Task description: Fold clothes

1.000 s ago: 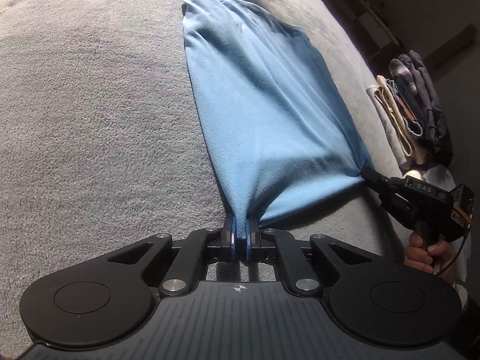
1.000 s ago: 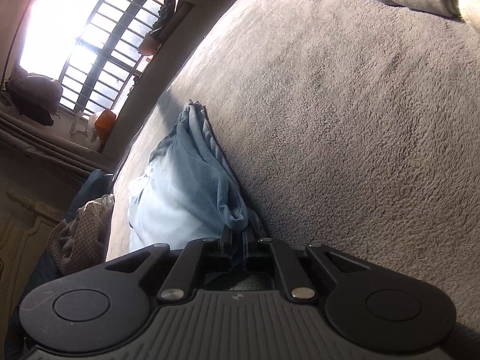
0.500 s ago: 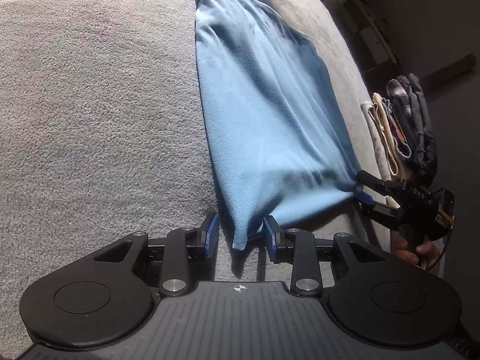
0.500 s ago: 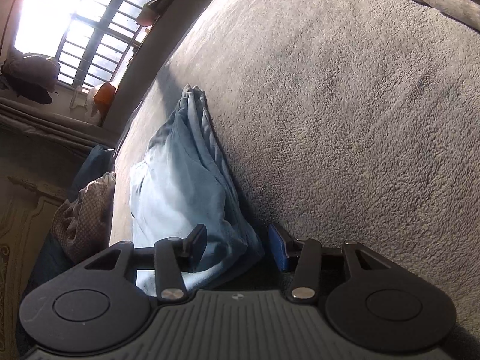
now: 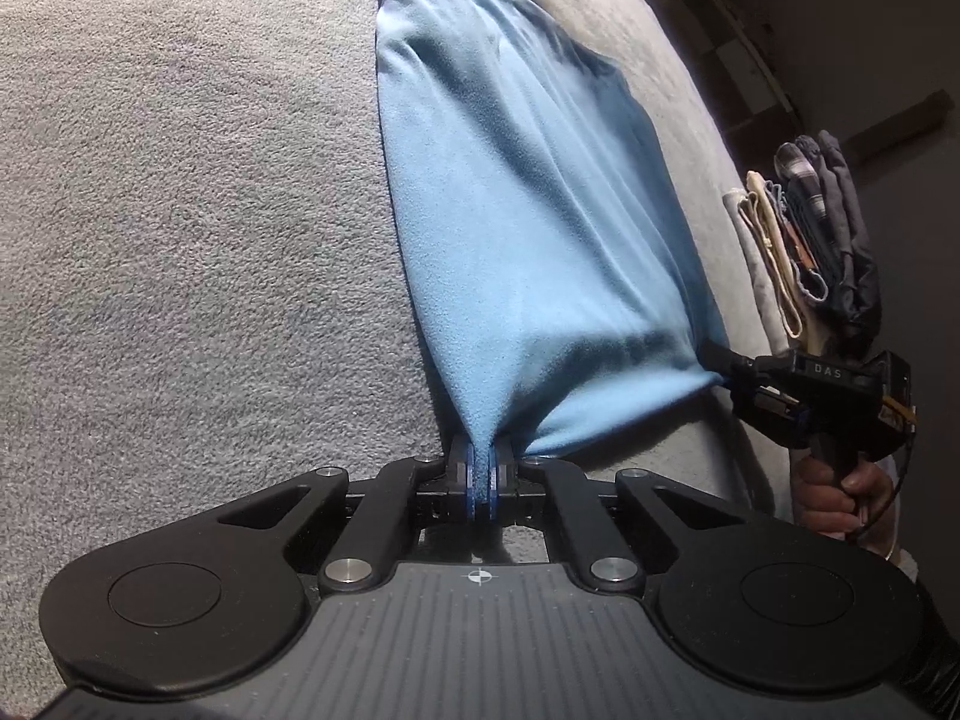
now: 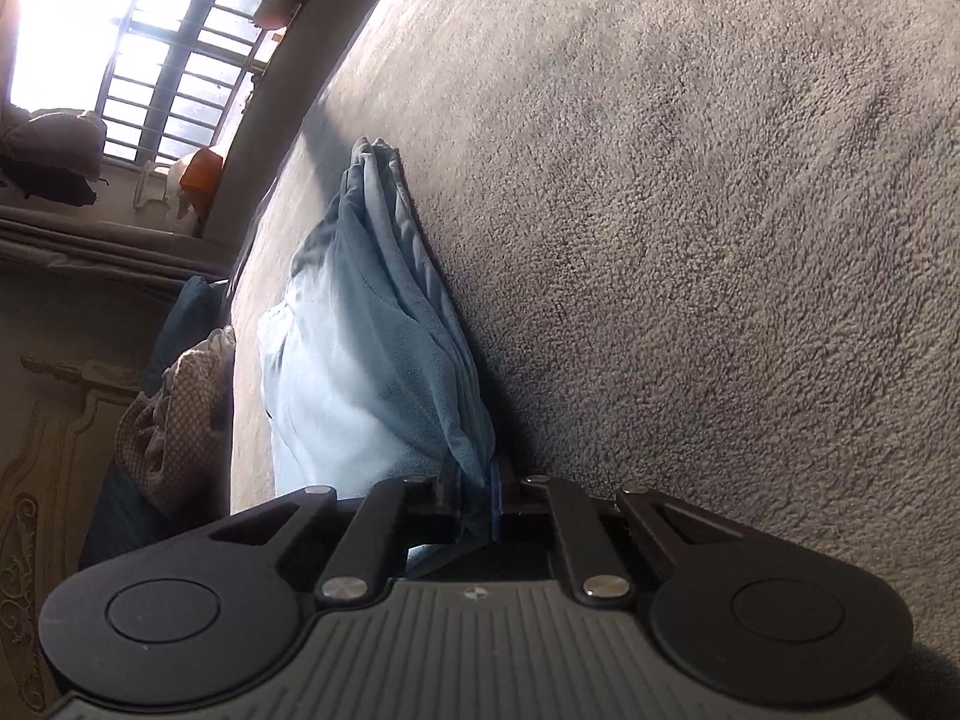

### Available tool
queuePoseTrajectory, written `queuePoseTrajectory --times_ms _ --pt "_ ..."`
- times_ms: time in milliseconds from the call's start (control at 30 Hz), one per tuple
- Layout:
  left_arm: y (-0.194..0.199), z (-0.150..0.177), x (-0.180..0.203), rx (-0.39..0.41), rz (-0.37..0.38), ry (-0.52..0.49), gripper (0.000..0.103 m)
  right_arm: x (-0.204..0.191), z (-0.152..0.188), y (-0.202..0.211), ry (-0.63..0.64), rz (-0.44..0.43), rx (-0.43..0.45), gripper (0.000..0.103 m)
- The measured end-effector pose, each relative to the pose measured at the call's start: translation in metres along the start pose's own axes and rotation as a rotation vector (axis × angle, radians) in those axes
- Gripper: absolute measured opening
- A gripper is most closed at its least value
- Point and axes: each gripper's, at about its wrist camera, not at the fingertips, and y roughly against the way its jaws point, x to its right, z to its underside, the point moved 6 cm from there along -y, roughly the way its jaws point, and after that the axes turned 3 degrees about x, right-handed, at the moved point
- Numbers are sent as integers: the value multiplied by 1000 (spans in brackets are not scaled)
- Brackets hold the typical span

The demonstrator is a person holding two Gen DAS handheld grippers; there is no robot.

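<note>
Left wrist view: the blue garment [image 5: 528,228] lies mid-frame on the grey bed [image 5: 180,210]. Half a second ago both grippers gaped; now my left gripper [image 5: 480,474] and right gripper [image 6: 477,501] pinch its near corners, ready for folding.

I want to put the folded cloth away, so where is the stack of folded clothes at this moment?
In the left wrist view the stack of folded clothes stands at the right edge of the grey blanket, just beyond the right gripper.

Both wrist views low, close over grey blanket [image 5: 180,240]; share blue cloth [image 5: 528,252].
</note>
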Motion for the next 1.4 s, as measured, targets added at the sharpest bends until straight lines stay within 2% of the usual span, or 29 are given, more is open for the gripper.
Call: queuePoseTrajectory --times_ms 167,333,467,567,667,800,833,900,967,1000,1033,1100,1300,1400 --pt "26 -3 1 23 -5 -34 1 -21 12 11 28 1 8 7" --pt "57 11 -9 5 -19 -59 1 -36 51 18 44 7 -62 7" --pt "83 49 -17 -70 -25 -76 1 -36 100 29 2 16 -145 7" --pt "103 90 -22 -146 -23 -62 1 -33 140 39 -42 18 -205 7" --pt "118 125 -29 -193 -16 -45 1 -24 163 43 -65 31 -225 7" --pt "114 161 -40 -257 -51 -38 2 -11 191 47 -92 50 -248 8" --pt "109 167 -43 -273 -80 -53 2 -8 198 47 -99 55 -254 9" --pt "105 168 -42 -266 -76 -58 3 -1 212 49 -113 64 -265 10" --pt "107 164 -39 -273 -67 -76 3 -9 206 48 -67 68 -236 15" --pt "110 162 -38 -275 -69 -93 5 -14 201 47 -40 70 -219 24" --pt "115 159 -38 -271 -77 -110 13 -20 196 47 -12 71 -201 35" --pt "127 152 -38 -250 -102 -145 23 -30 187 45 43 74 -166 44" --pt "151 120 -31 -88 -192 -258 30 -62 158 41 208 82 -61 43" --pt "147 111 -17 -33 -167 -285 31 -78 144 39 290 86 -8 38"
